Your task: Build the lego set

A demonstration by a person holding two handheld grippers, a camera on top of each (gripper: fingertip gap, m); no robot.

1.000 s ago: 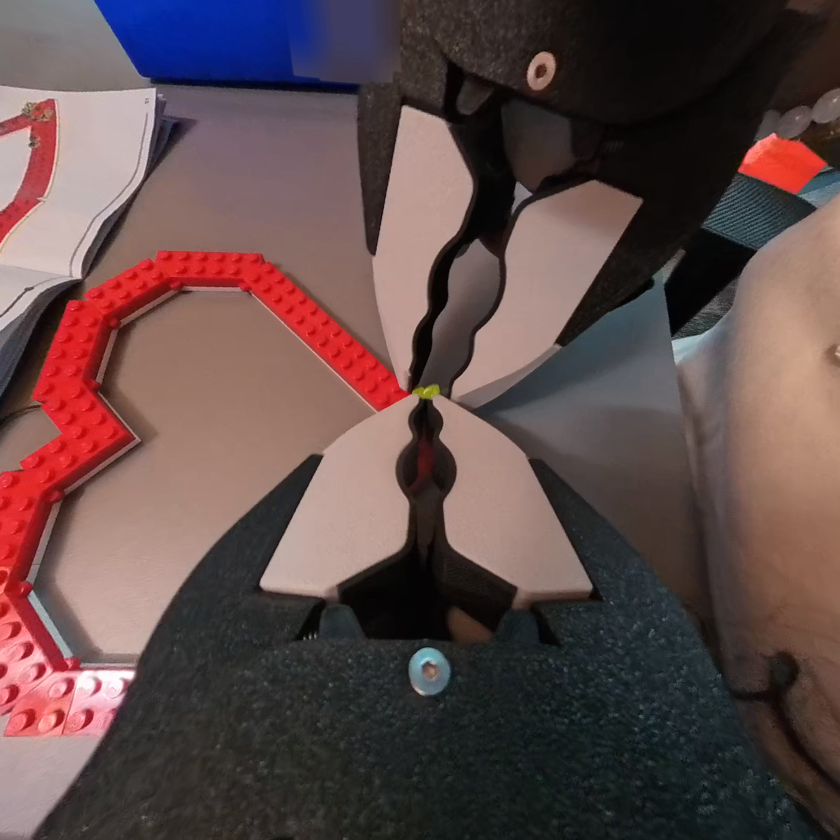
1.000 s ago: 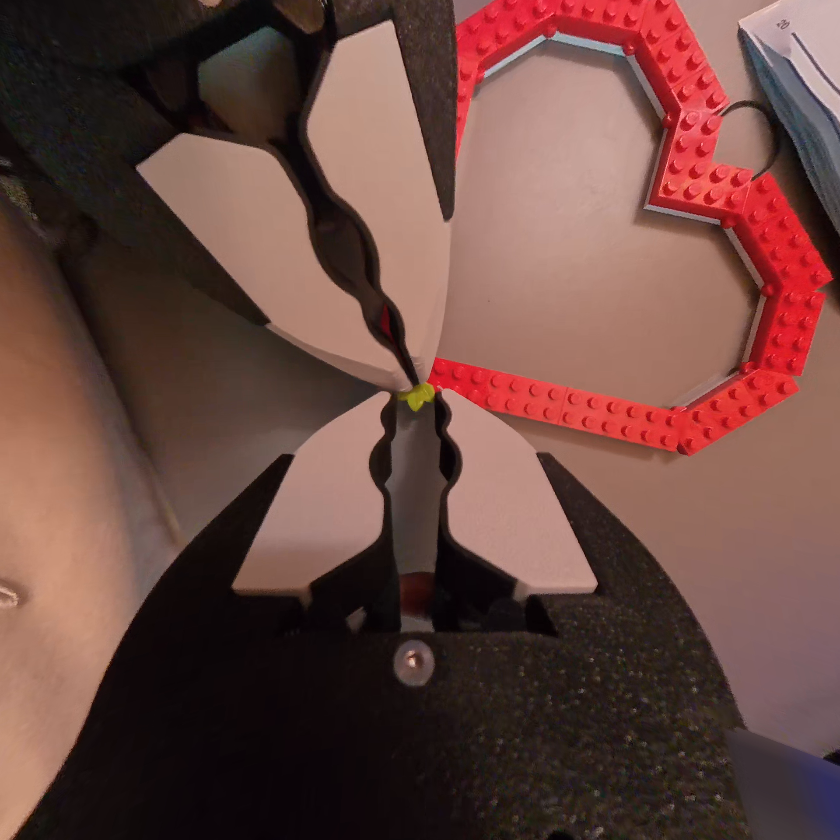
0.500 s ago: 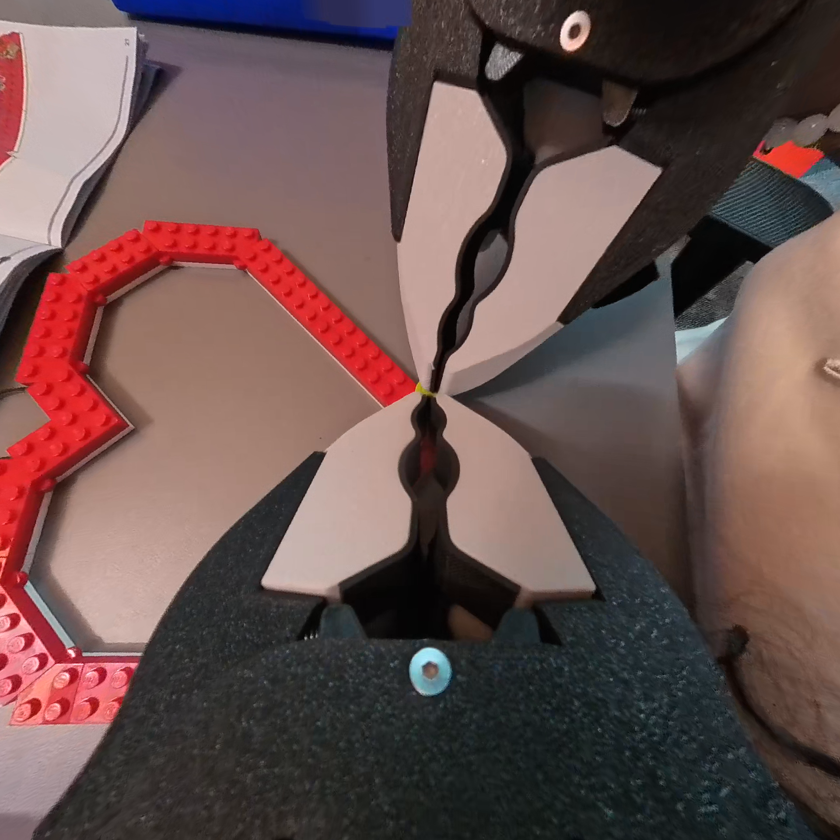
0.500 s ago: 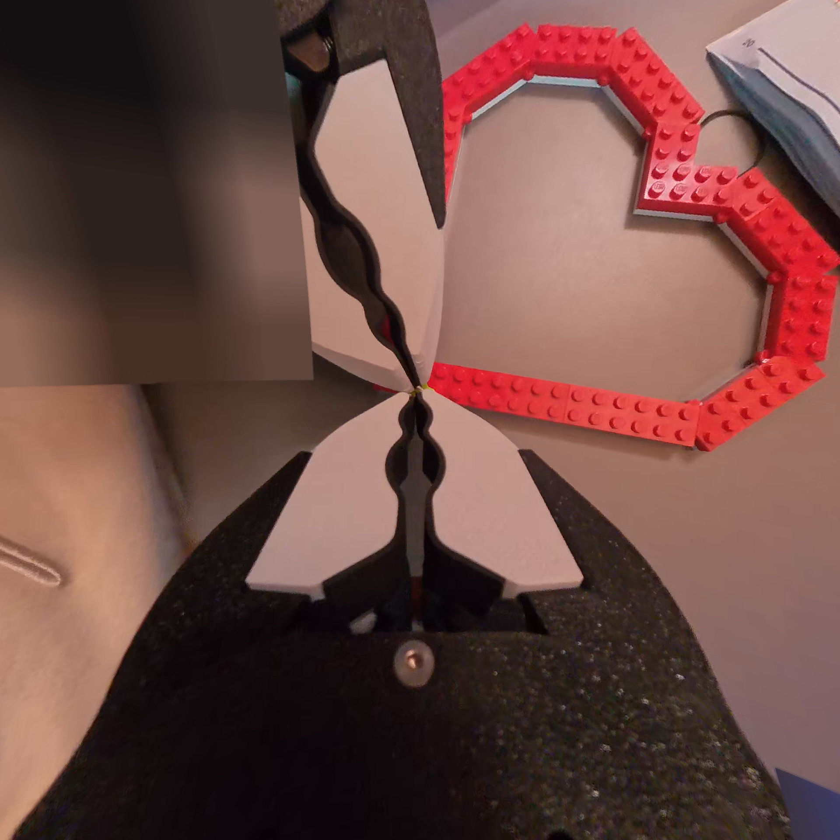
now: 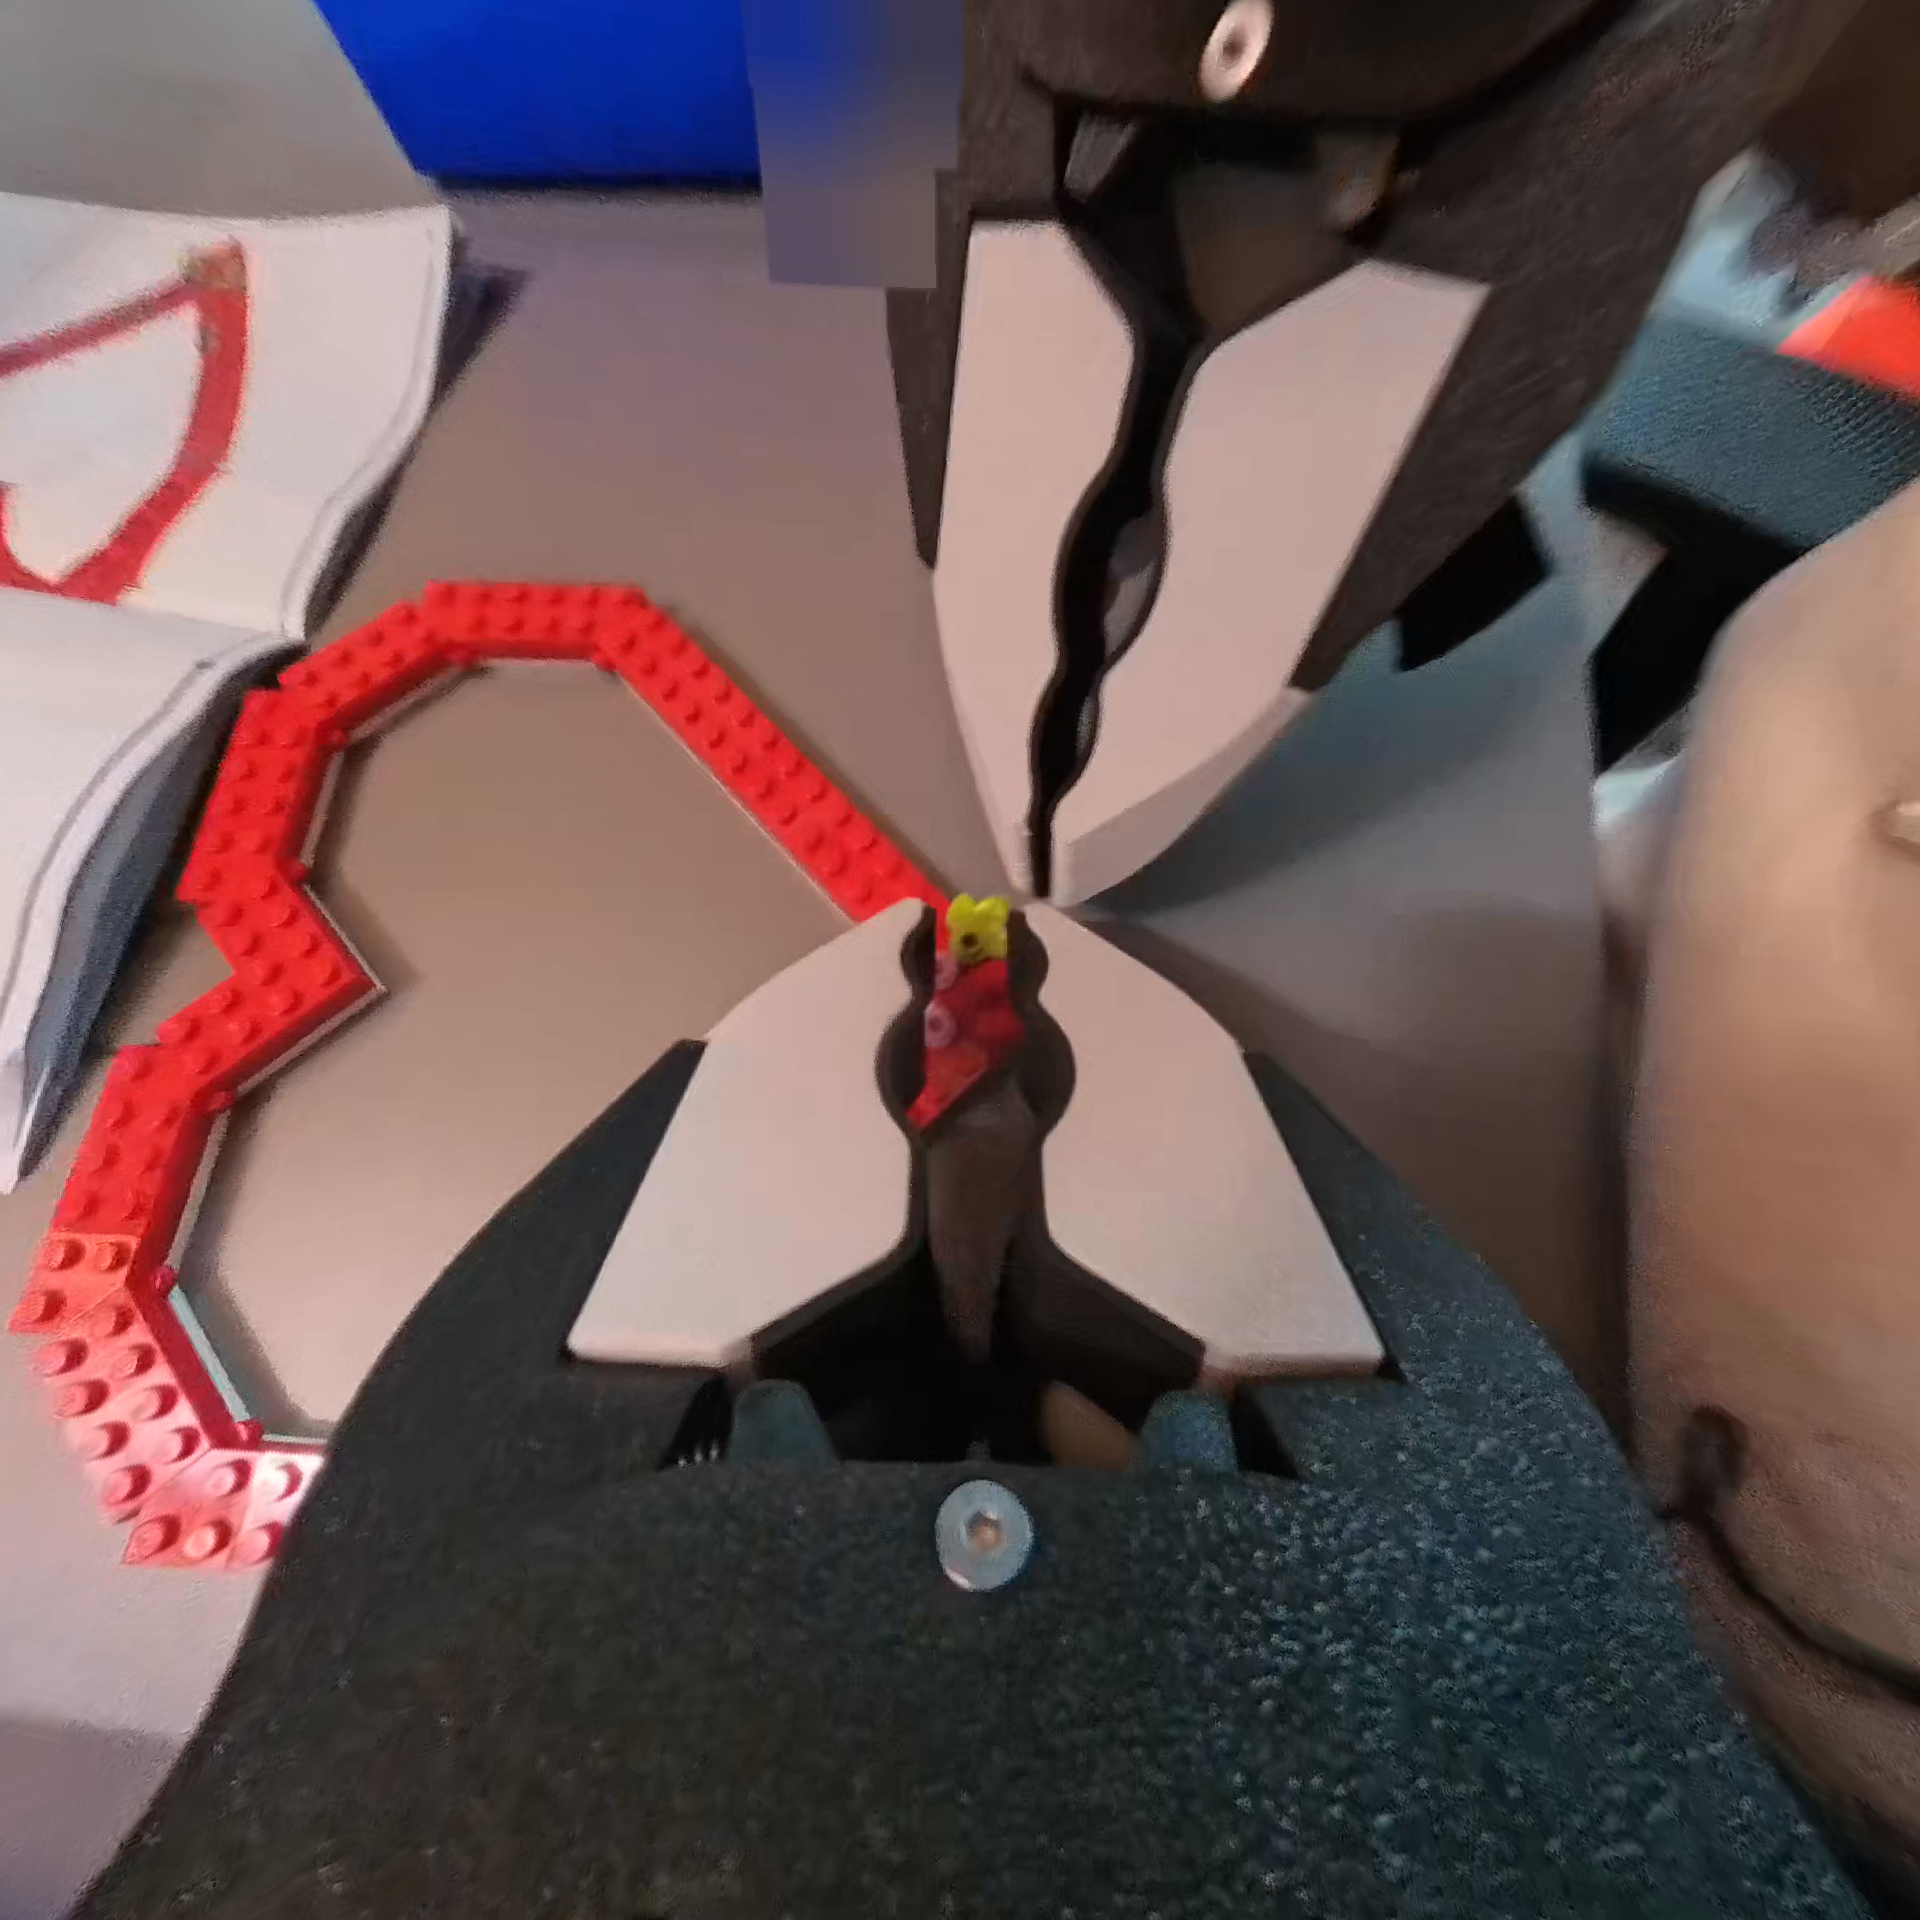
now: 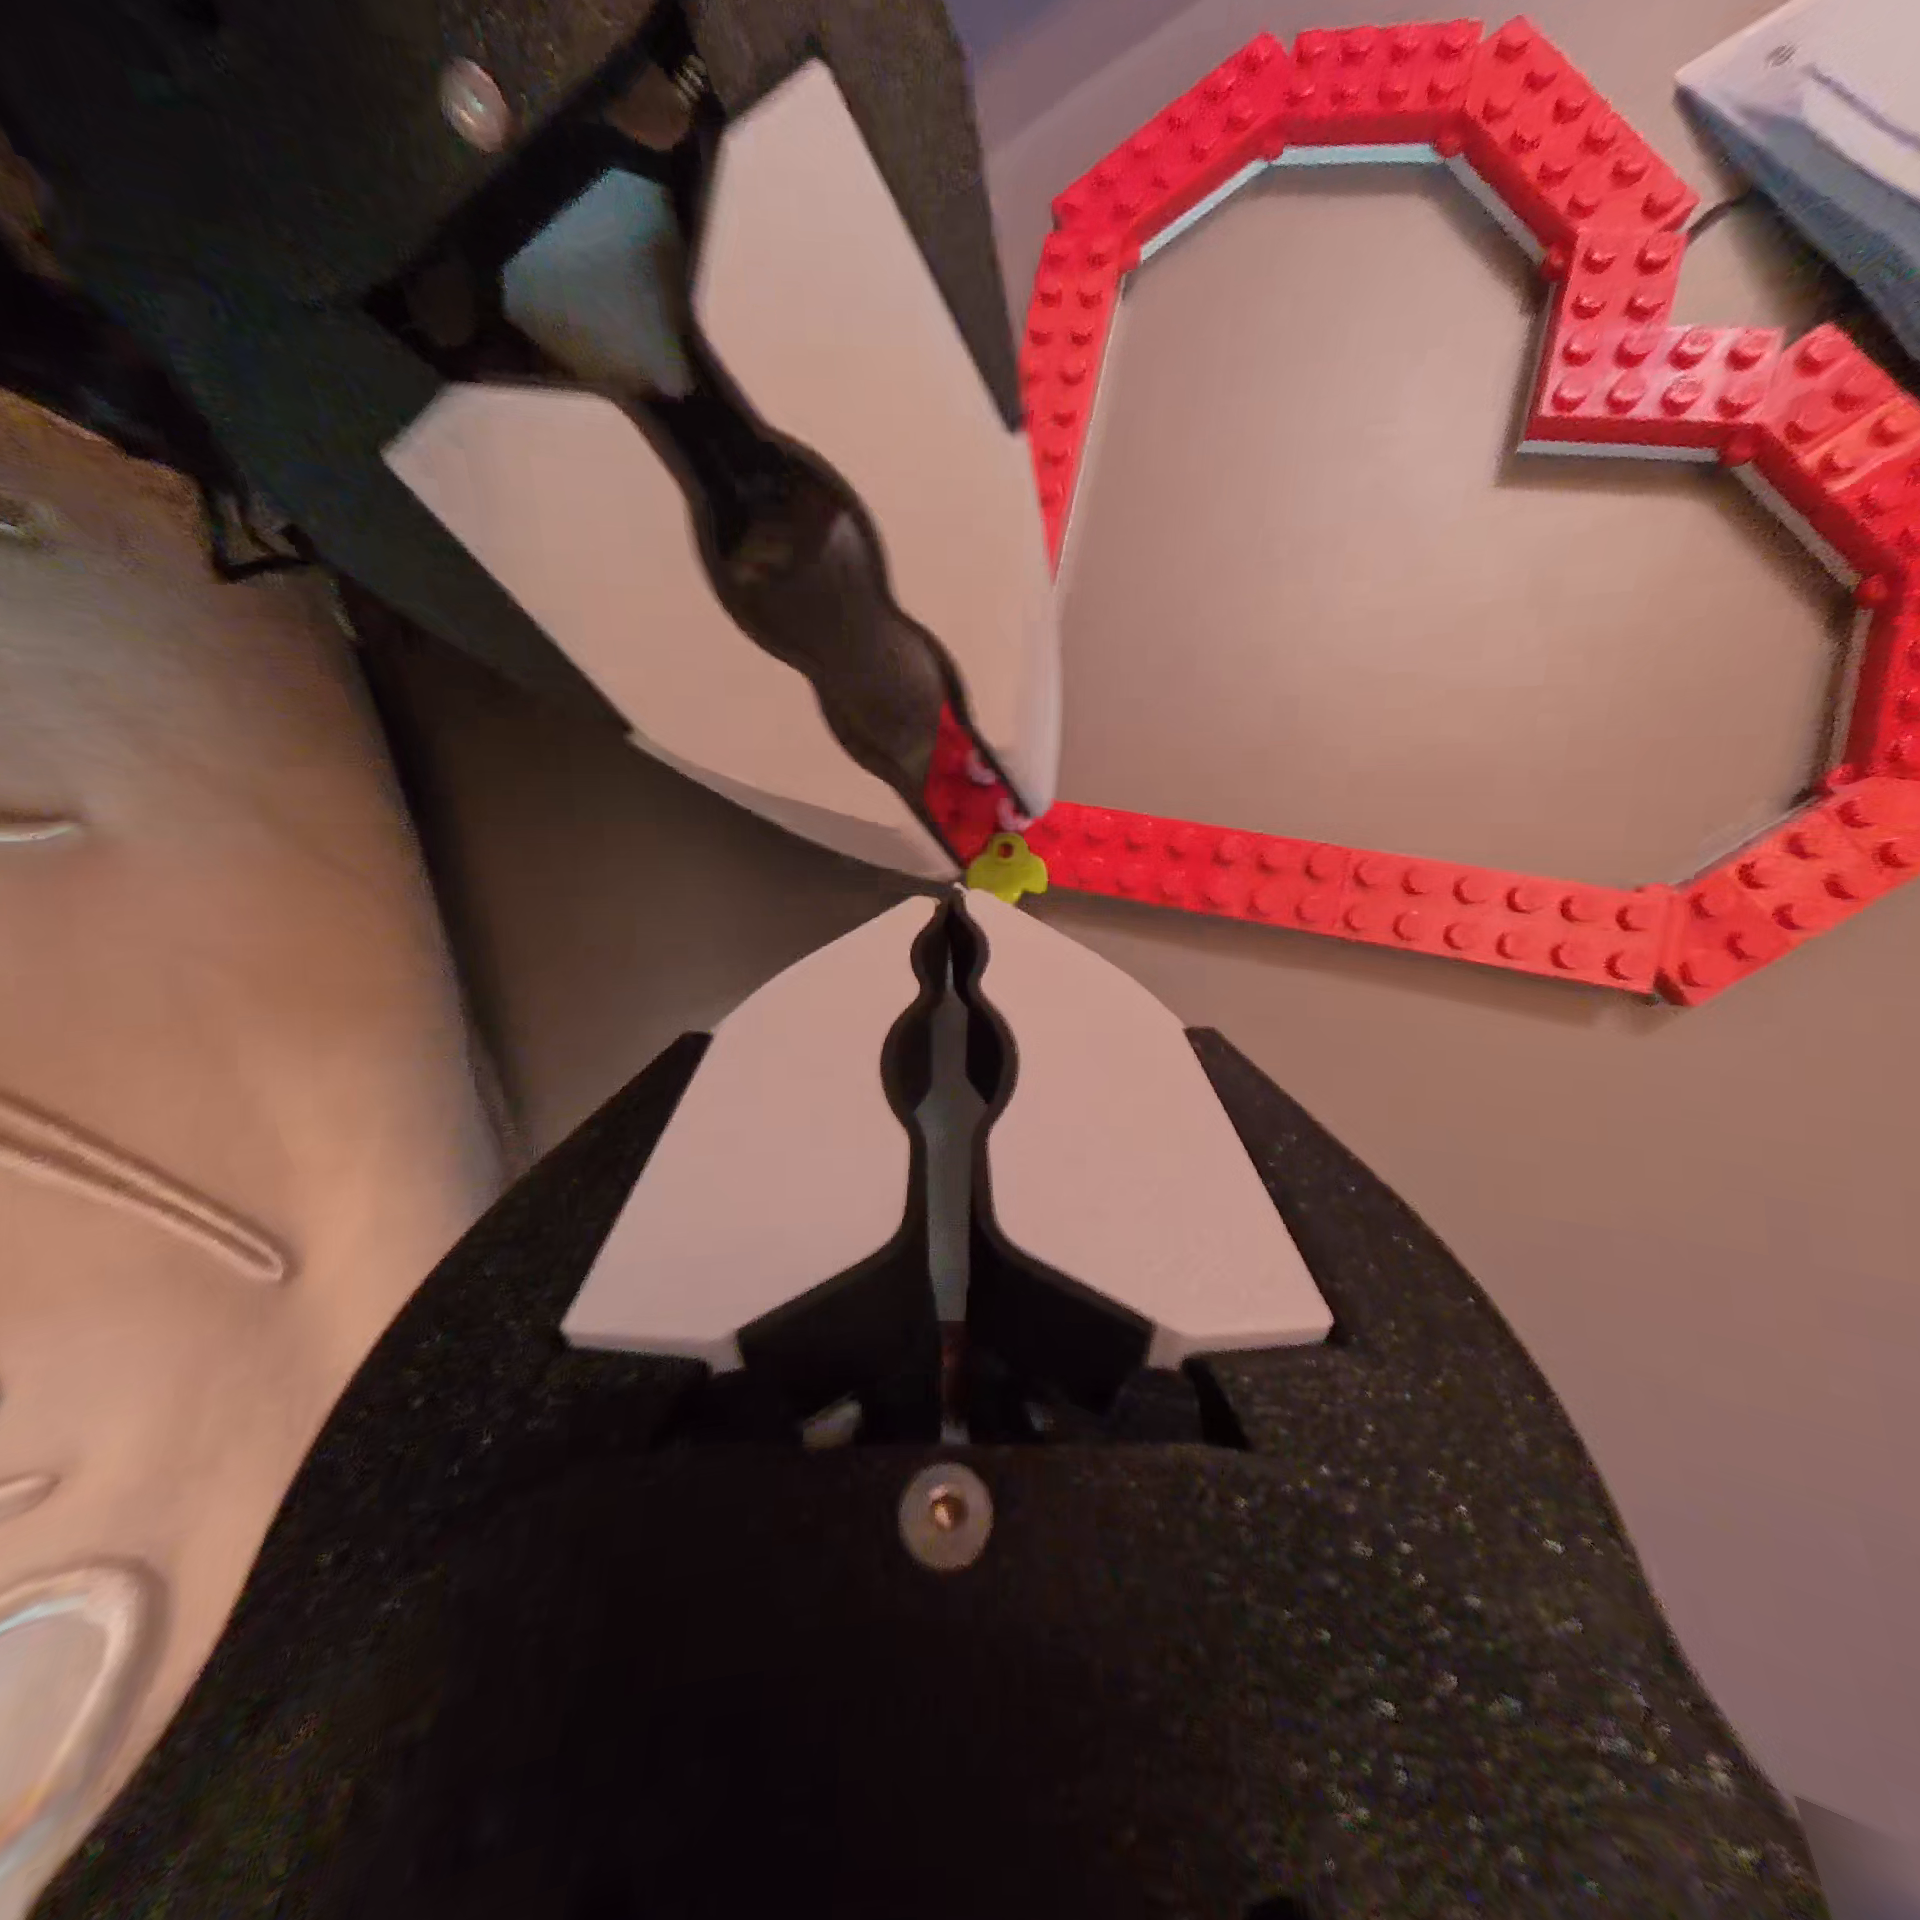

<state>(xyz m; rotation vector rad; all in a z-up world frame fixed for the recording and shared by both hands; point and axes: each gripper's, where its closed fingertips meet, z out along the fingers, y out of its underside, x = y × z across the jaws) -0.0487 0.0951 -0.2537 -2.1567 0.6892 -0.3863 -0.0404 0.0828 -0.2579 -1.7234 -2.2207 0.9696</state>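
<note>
One red lego heart frame (image 5: pixel 312 935) lies flat on the table (image 5: pixel 582 894), left of the left gripper (image 5: pixel 977 935), with one open instruction booklet (image 5: pixel 156 499) beyond it. That gripper clenches one small red piece (image 5: pixel 966 1029) topped by one yellow flower stud (image 5: pixel 977 923). Opposite, tip to tip, the right gripper (image 6: pixel 954 904) is closed on nothing
</note>
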